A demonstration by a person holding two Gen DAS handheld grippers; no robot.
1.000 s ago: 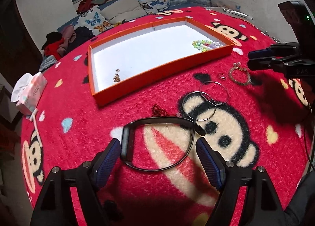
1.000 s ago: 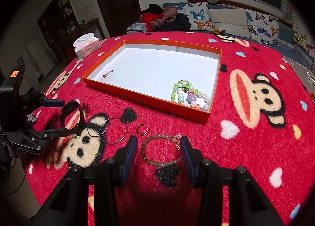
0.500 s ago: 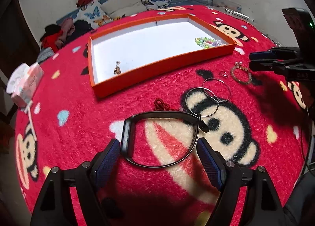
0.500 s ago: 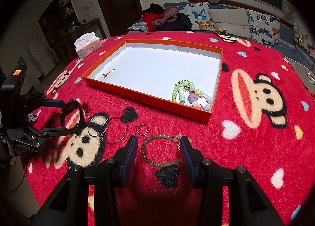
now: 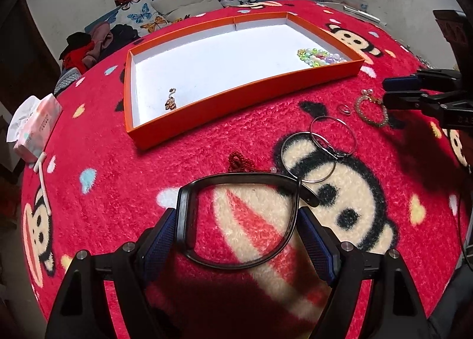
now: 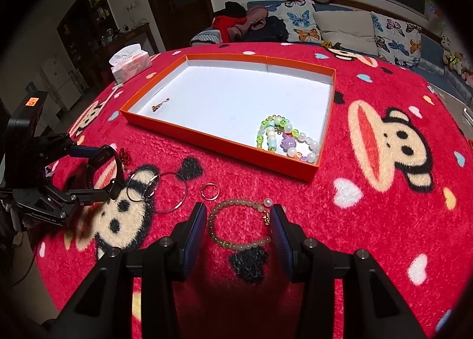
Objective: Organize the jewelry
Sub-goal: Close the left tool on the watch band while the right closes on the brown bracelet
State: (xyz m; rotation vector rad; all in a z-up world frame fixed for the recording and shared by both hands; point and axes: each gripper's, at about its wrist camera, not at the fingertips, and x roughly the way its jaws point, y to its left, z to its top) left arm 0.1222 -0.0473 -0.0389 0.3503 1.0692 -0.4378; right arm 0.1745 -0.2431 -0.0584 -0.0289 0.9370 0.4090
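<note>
a black band (image 5: 236, 217) is clamped between the left gripper (image 5: 236, 238) pads; a bead bracelet (image 6: 241, 225) is straddled, ungripped, by the parted right gripper (image 6: 238, 229).

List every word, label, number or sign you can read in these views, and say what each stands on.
"GenRobot.AI", faint: body of the left gripper, which grips the black wristband.
"DAS", possibly cut off: body of the right gripper.
Tissue pack: print too small to read.
Orange display above the left gripper: blurred, unreadable.
</note>
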